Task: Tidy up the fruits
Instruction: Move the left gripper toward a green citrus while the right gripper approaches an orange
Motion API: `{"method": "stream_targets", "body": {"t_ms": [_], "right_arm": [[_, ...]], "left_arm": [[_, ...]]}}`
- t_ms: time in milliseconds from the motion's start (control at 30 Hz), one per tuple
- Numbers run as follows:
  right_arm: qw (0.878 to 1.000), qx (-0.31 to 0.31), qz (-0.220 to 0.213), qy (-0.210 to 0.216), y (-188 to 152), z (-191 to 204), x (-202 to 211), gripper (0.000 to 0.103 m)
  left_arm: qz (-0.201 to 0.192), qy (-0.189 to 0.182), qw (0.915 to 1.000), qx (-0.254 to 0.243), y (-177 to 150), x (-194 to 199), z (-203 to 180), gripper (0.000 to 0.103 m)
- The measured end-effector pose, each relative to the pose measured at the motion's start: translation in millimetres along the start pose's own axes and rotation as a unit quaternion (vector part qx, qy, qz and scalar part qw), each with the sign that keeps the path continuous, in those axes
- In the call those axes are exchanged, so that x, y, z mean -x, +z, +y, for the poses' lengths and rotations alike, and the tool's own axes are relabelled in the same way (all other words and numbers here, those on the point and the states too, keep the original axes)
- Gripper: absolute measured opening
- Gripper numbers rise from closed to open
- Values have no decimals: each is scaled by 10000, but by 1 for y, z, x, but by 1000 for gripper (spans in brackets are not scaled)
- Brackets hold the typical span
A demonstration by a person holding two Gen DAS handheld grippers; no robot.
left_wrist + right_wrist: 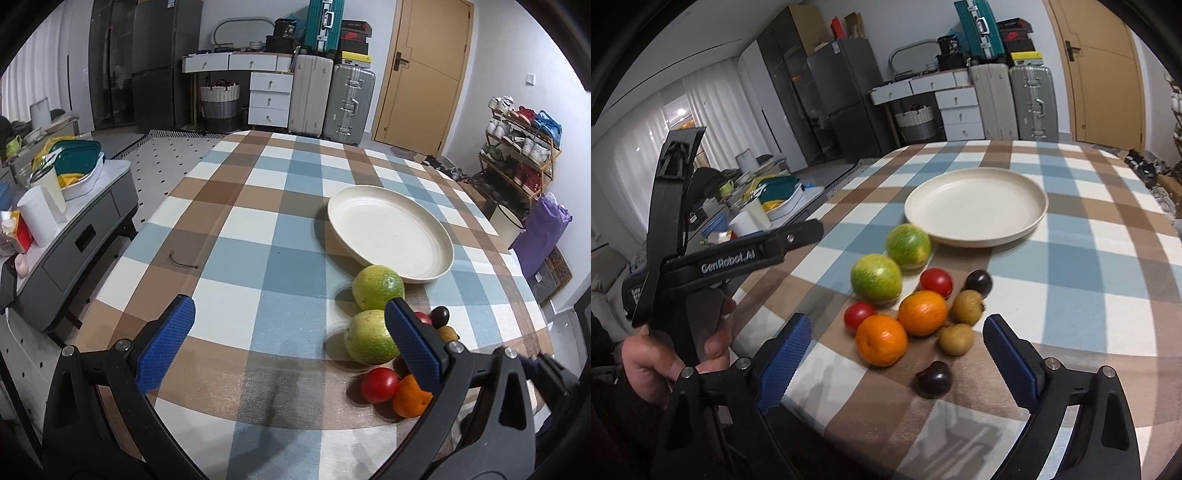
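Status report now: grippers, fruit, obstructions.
Left gripper open, empty. Right gripper open, empty, above the fruit pile. Plate bare. Nothing in the way.

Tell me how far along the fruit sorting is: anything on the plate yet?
Nothing is done yet: the plate is bare. All the fruit sits beside it on the tablecloth: two green fruits, two oranges, two tomatoes, two kiwis, two dark plums. In hand: nothing. The right hand-held gripper is open, near the oranges; the left hand-held gripper is open too. Every piece remains to be moved.
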State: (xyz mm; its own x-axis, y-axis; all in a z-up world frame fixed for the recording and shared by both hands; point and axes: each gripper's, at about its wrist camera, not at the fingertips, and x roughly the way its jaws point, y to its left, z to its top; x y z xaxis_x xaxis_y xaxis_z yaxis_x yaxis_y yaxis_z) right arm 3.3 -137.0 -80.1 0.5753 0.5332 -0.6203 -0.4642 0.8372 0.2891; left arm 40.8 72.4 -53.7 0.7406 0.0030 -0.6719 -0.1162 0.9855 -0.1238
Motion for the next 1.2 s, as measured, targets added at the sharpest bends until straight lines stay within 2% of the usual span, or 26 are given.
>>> {"method": "stream_targets", "body": {"t_ms": [67, 400, 733, 900, 1100, 1200], "right_arm": [[9999, 12, 117, 96, -1, 2, -6, 88], [9985, 66, 498, 194, -3, 10, -26, 80], [9965, -22, 793, 258, -3, 11, -43, 76], [9955, 50, 926, 178, -3, 13, -51, 67], [9943, 181, 1055, -6, -6, 15, -56, 47], [9947, 140, 1020, -38, -6, 12, -53, 42]], "left_arm": [[10, -9, 10000, 28, 1, -2, 2, 102], [-22, 36, 10000, 76, 2, -5, 9, 102], [48, 13, 9997, 239, 3, -8, 21, 102], [131, 3, 9994, 312, 3, -14, 26, 102], [147, 2, 9993, 339, 2, -17, 29, 102], [178, -2, 9993, 340, 1, -17, 30, 102]]}}
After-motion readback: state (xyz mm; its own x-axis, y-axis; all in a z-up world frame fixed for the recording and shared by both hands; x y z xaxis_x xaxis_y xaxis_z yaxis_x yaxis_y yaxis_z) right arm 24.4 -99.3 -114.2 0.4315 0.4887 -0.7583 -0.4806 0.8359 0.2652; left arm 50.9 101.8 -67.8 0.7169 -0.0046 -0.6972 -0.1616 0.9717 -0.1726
